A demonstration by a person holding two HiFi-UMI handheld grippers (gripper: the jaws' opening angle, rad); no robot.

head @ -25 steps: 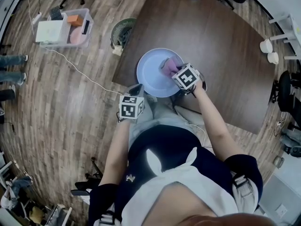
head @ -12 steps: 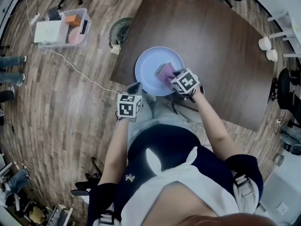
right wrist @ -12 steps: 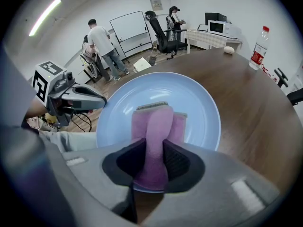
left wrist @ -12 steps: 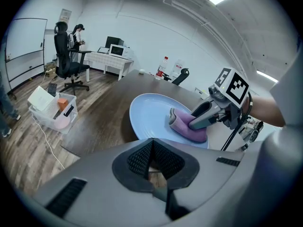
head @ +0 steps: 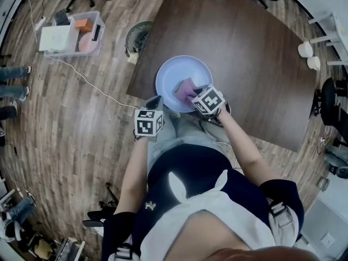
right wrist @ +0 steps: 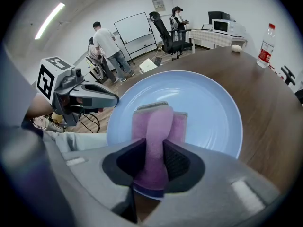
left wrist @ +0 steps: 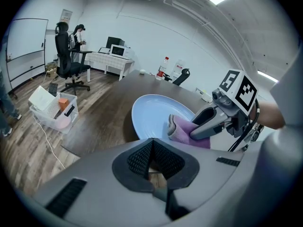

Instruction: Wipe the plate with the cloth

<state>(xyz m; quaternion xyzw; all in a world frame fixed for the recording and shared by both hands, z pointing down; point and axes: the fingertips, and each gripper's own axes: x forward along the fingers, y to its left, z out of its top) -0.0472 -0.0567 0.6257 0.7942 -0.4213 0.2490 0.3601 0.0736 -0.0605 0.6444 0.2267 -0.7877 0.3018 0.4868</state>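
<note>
We found the folded purple cloth point(right wrist: 154, 122) pinched between the jaws of the right hand-held gripper point(right wrist: 151, 150). Its free end lay flat on the pale blue round plate point(right wrist: 213, 103), which sat near the front edge of the dark brown wooden bench point(head: 244, 48).

The cloth's long axis ran straight out along the line of the jaws, toward the middle of the plate. It rested on the near right part of the plate, so most of the bare surface lay ahead and to the left of that gripper. We judged the next stroke would sweep that way.

The right forearm reached in from the near side, with the gripper tipped steeply down onto the plate.

The left hand-held gripper point(left wrist: 154, 162) was pressed together and empty. It hung just short of the plate's near left rim, pointing slantwise down.
</note>
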